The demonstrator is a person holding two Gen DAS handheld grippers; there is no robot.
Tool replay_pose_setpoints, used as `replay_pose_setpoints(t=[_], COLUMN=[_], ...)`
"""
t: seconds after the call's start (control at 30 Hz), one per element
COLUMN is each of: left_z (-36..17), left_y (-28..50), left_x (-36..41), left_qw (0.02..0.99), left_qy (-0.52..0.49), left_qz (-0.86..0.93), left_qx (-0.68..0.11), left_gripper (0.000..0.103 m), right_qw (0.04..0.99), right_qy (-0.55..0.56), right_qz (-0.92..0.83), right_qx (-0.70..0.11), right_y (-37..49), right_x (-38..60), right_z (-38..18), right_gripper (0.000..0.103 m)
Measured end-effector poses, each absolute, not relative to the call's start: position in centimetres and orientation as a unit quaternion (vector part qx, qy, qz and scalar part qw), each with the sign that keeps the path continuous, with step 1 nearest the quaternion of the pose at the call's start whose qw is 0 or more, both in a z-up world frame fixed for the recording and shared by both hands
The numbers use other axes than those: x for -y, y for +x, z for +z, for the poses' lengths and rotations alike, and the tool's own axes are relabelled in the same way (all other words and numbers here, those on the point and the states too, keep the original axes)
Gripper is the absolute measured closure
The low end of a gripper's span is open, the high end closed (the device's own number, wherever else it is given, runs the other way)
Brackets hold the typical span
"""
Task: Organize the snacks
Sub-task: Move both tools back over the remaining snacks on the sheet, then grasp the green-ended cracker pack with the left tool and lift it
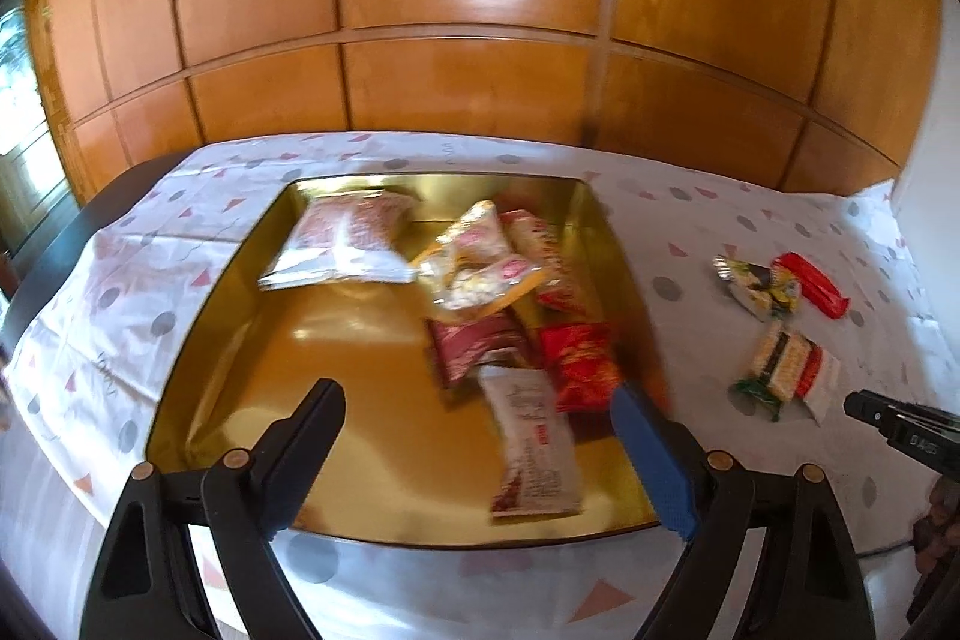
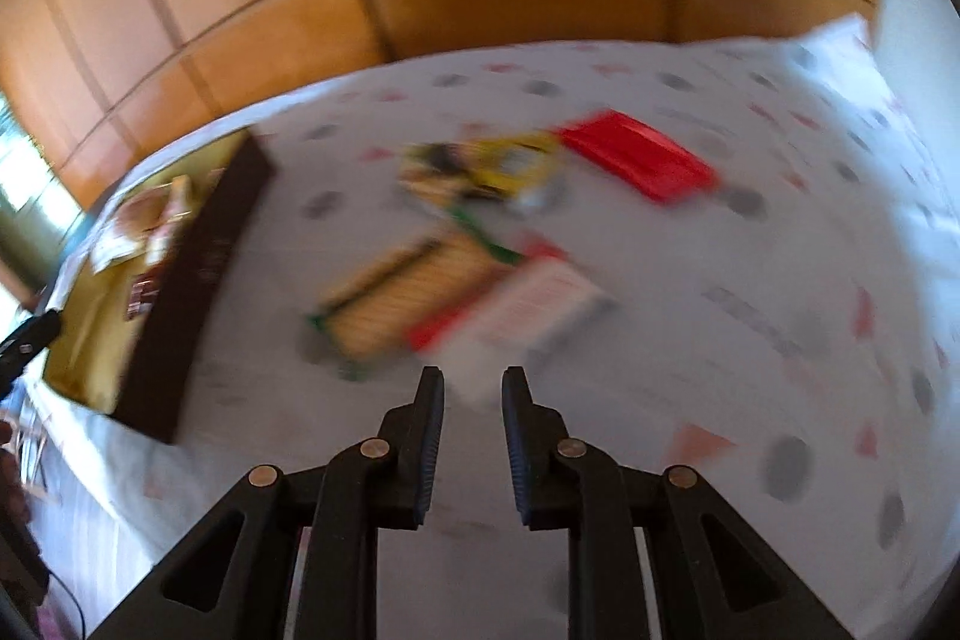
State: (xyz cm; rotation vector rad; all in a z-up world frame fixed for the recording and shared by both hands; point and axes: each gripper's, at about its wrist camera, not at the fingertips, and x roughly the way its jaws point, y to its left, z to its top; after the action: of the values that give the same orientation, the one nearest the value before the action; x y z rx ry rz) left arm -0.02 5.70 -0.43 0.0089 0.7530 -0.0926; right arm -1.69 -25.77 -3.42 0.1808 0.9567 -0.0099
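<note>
Hovering over the gold tray [image 1: 240, 328], the left gripper [image 1: 474, 454] gapes empty; the right gripper [image 2: 473, 436], nearly clenched and empty, nears the wafer pack [image 2: 408, 298] by the table's right edge. Such narrow jaws may just shove it away.

The left gripper [image 1: 474, 400] tilts downward, fingers spread wide and empty. The right gripper [image 2: 473, 382], blurred, seems nearly closed, with nothing between its fingers.

Box: the shallow gold-lined cardboard box [image 1: 240, 340] lies on the white dotted tablecloth [image 1: 690, 220].
In box: several plastic snack packets [image 1: 480, 256].
Right of box: the crumpled yellow-green packet [image 1: 762, 286], the red wrapped bar [image 1: 816, 283] beside it, and the cracker pack [image 1: 786, 361] nearer.
Behind: the wooden panelled wall [image 1: 480, 40].
</note>
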Motion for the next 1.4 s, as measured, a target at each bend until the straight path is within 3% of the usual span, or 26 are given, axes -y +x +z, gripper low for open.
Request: replay_pose_setpoints(t=[0.23,0.33,0.4,0.53,1.07,1.17,1.23,1.4], left_z=[0.3,0.3,0.0,-1.2,-8.0,-8.9,-8.7,-7.8], left_y=[0.6,0.9,1.3,2.4,9.0,9.7,9.7,7.6], left_x=[-0.8,2.1,4.6,9.3,17.9,18.7,18.7,16.8], left_qw=[0.918,0.907,0.896,0.874,0.803,0.797,0.801,0.821], left_qy=[0.039,0.063,0.087,0.14,0.171,0.169,0.16,0.121], left_qz=[-0.135,-0.183,-0.214,-0.265,-0.309,-0.31,-0.318,-0.303], left_qx=[-0.37,-0.373,-0.379,-0.383,-0.48,-0.49,-0.483,-0.469], left_gripper=[0.03,0.029,0.02,0.013,0.015,0.034,0.054,0.057], right_qw=[0.87,0.866,0.865,0.867,0.873,0.875,0.876,0.878], right_qy=[0.103,0.114,0.119,0.125,0.155,0.157,0.157,0.155], right_qz=[-0.065,-0.069,-0.067,-0.059,-0.037,-0.034,-0.033,-0.03], right_qx=[-0.477,-0.482,-0.482,-0.478,-0.461,-0.457,-0.455,-0.452], right_y=[-3.1,-3.3,-3.3,-3.4,-3.6,-3.7,-3.8,-3.8], right_x=[30.0,30.6,30.7,30.6,31.4,31.5,31.5,31.5], right_z=[-5.2,-5.8,-6.0,-6.0,-6.3,-6.4,-6.4,-6.6], right_gripper=[0.083,0.083,0.082,0.078,0.075,0.075,0.075,0.075])
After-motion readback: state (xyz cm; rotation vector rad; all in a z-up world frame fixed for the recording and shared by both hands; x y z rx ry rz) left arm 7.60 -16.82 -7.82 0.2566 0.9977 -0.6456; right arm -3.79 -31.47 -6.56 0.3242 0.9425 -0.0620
